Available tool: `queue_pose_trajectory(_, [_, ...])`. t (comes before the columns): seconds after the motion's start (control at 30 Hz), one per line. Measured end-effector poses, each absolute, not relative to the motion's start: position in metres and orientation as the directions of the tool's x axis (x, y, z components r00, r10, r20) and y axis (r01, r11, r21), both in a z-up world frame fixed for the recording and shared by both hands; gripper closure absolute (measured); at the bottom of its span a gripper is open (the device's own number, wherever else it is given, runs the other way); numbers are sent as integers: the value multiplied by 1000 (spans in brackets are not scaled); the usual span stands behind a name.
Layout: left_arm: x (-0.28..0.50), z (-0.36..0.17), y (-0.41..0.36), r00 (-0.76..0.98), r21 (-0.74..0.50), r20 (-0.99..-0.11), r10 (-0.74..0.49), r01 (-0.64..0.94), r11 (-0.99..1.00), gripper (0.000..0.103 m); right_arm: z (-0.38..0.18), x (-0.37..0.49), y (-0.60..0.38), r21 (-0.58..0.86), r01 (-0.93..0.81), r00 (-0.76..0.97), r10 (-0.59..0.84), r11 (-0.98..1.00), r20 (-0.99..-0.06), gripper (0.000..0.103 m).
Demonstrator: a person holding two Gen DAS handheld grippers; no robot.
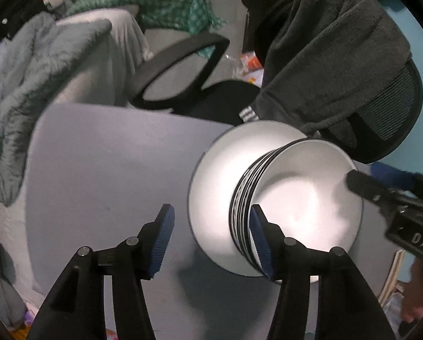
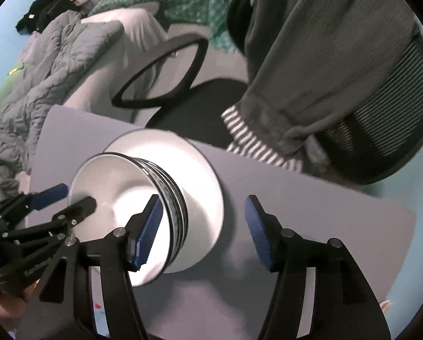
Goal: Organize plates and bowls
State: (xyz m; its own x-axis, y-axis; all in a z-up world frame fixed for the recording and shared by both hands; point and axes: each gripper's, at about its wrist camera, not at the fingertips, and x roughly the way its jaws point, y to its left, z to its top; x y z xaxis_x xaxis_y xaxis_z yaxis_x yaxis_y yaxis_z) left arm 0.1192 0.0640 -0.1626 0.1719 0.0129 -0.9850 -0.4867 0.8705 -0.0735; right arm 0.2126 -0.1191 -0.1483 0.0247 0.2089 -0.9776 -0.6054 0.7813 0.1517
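White bowl [image 1: 310, 198] with black-banded, patterned outer wall, seated in the middle of a white plate [image 1: 211, 175], both on a pale grey table [image 1: 98, 155]. Seen again from the right wrist: same bowl [image 2: 118, 195] on the same plate [image 2: 200, 175], table surface [image 2: 310, 206] running off to the right. Left gripper [image 1: 211, 235] pointing down over the bowl's near side, blue-padded fingers [image 1: 164, 235] spread apart, one over bare table, the other over the bowl's rim; pads pressing on nothing. In the right wrist view, that left gripper [image 2: 69, 195] straddling the bowl's far rim, one finger outside and one above the inside, not closed on the wall. Right gripper [image 2: 203, 226] likewise splayed, its left finger [image 2: 149, 232] over the bowl's interior and its right finger over empty table beyond the plate; no pinch on anything. From the left wrist, right gripper [image 1: 381, 178] visible at the bowl's far edge, one dark finger over the inside, one blue-padded finger outside, jaws parted. Behind the table, black office chair [image 1: 200, 85] with mesh back, dark grey fleece garment [image 1: 324, 42] draped over it, striped cuff hanging near the table edge. Further back, bed with grey quilt [image 1: 27, 85] and green checked cloth [image 1: 160, 2]. Slight blur throughout both views.
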Motion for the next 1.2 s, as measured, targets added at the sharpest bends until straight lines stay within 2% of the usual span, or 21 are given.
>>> queue_pose_trajectory(0.07, [117,-147,64,199,-56,-979,48,-486,872,46,-130,211,-122,111,-614,87,206,781,-975,44])
queue_pose_trajectory(0.13, [113,-129,65,238,-62,-969,65,-492,868,40,-109,210,-126,95,-615,131,220,783,-967,44])
queue_pose_trajectory(0.23, [105,-100,68,296,-84,-952,79,-501,861,38,-86,210,-134,118,-593,151,254,796,-955,44])
queue_pose_trajectory(0.3, [101,-79,69,331,-95,-940,87,-497,863,30,-65,210,-140,142,-571,167,284,808,-944,44])
queue_pose_trajectory(0.43, [91,-46,68,382,-109,-920,91,-471,876,23,-35,203,-148,156,-553,200,313,818,-928,43])
queue_pose_trajectory(0.67, [71,-9,51,432,-94,-896,98,-400,912,21,2,175,-162,127,-547,268,317,827,-910,43])
queue_pose_trajectory(0.7, [66,-4,49,443,-101,-892,89,-389,916,17,6,171,-162,121,-547,276,315,828,-908,43])
queue_pose_trajectory(0.83, [51,11,40,473,-141,-880,44,-348,927,17,23,152,-166,106,-536,314,314,838,-896,43])
queue_pose_trajectory(1.2, [11,46,27,552,-171,-832,51,-343,923,17,47,119,-189,168,-442,340,338,881,-878,43])
